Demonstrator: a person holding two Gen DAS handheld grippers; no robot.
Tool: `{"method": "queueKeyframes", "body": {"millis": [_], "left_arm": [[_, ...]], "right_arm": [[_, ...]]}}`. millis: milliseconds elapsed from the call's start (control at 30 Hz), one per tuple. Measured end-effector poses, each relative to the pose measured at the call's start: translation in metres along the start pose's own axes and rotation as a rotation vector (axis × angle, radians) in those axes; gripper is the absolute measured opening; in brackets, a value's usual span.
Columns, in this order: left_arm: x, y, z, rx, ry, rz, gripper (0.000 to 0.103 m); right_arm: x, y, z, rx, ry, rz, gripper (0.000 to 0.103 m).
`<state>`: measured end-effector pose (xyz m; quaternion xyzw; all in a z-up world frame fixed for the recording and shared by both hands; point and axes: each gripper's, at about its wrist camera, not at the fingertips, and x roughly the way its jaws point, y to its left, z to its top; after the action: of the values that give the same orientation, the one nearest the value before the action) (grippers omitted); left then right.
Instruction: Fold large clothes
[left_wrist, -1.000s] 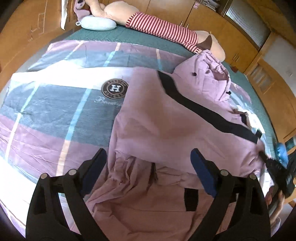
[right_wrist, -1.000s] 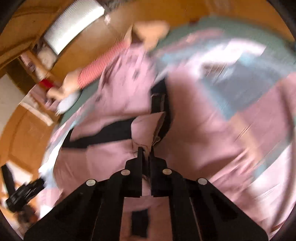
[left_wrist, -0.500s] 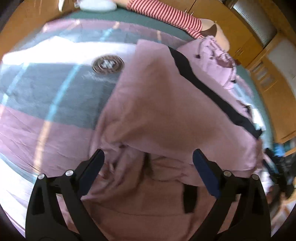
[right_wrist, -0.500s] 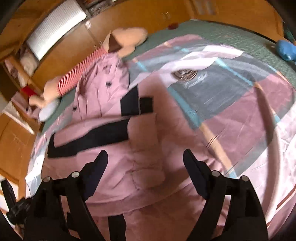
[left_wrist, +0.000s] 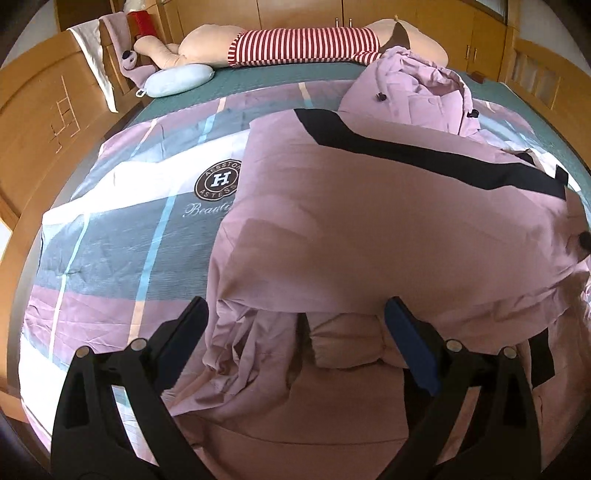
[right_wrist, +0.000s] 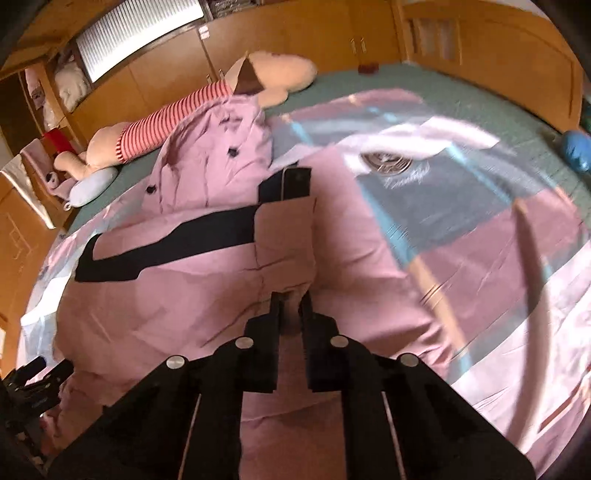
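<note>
Pink jacket (left_wrist: 388, 229) with a black band (left_wrist: 424, 158) lies spread on the bed's plaid quilt (left_wrist: 110, 236), hood (left_wrist: 417, 92) toward a striped plush toy (left_wrist: 303, 46). Left claw (left_wrist: 295, 325) stands released above the rumpled hem. Right claw (right_wrist: 290, 306) is closing, pinching a sleeve fold (right_wrist: 284, 240).
</note>
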<state>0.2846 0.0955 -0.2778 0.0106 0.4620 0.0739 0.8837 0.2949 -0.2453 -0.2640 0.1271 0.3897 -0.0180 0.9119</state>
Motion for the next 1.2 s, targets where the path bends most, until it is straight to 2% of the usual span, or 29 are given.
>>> {"method": "queueKeyframes", "body": {"millis": [100,133,167,200,267,300,367,400,433,467,500,533,633,700,733,767,800,867,1067,1200], "left_arm": [[0.001,-0.001,0.000,0.003,-0.001,0.001,0.097],[0.001,-0.001,0.000,0.002,0.000,-0.001,0.097],[0.001,0.000,-0.001,0.000,0.002,-0.001,0.097],[0.001,0.000,-0.001,-0.001,0.005,-0.003,0.097],[0.002,-0.001,-0.002,0.001,0.008,-0.004,0.097],[0.002,-0.001,-0.002,0.004,0.010,-0.002,0.097],[0.003,-0.003,-0.003,0.009,0.012,0.002,0.097],[0.003,-0.004,-0.003,0.013,0.013,0.004,0.097],[0.004,-0.006,-0.004,0.016,0.015,0.005,0.097],[0.005,-0.007,-0.004,0.020,0.019,0.006,0.098],[0.006,-0.009,-0.005,0.024,0.025,0.008,0.098],[0.007,-0.010,-0.006,0.027,0.029,0.011,0.098],[0.008,-0.013,-0.008,0.041,0.032,0.019,0.099],[0.009,-0.015,-0.008,0.046,0.035,0.026,0.100],[0.010,-0.015,-0.008,0.046,0.038,0.027,0.100],[0.011,-0.015,-0.009,0.044,0.042,0.026,0.101],[0.011,-0.015,-0.009,0.042,0.046,0.026,0.101],[0.012,-0.014,-0.009,0.038,0.049,0.024,0.101],[0.009,-0.011,-0.009,0.033,0.050,0.019,0.101],[0.009,-0.008,-0.008,0.029,0.051,0.028,0.101]], "right_arm": [[-0.006,-0.012,0.006,0.026,-0.043,-0.074,0.008],[-0.007,-0.014,0.007,0.028,-0.064,-0.139,0.000],[-0.009,-0.019,0.008,0.028,-0.089,-0.196,0.000],[-0.009,-0.023,0.008,0.034,-0.088,-0.214,0.000],[-0.003,-0.032,0.010,0.062,-0.048,-0.188,0.000],[0.000,-0.035,0.009,0.082,-0.021,-0.145,0.000],[0.003,-0.028,0.006,0.057,0.014,-0.097,0.003],[0.003,-0.021,0.004,0.037,0.024,-0.080,0.008],[0.004,-0.014,0.002,0.015,0.037,-0.057,0.032],[0.006,-0.007,-0.001,0.002,0.049,-0.029,0.068],[0.007,-0.002,-0.003,0.002,0.052,-0.013,0.080],[0.009,0.003,-0.006,-0.003,0.063,-0.009,0.085],[0.027,0.011,-0.015,-0.017,0.180,0.013,0.085],[0.039,0.008,-0.023,0.035,0.246,0.075,0.085],[0.040,0.007,-0.025,0.054,0.247,0.104,0.077],[0.039,0.008,-0.025,0.060,0.241,0.137,0.045],[0.040,0.011,-0.024,0.059,0.253,0.179,0.029],[0.033,0.013,-0.022,0.064,0.207,0.185,0.015],[0.011,0.004,-0.013,0.100,0.108,0.160,0.012],[0.017,0.007,-0.018,0.081,0.169,0.179,0.015]]}}
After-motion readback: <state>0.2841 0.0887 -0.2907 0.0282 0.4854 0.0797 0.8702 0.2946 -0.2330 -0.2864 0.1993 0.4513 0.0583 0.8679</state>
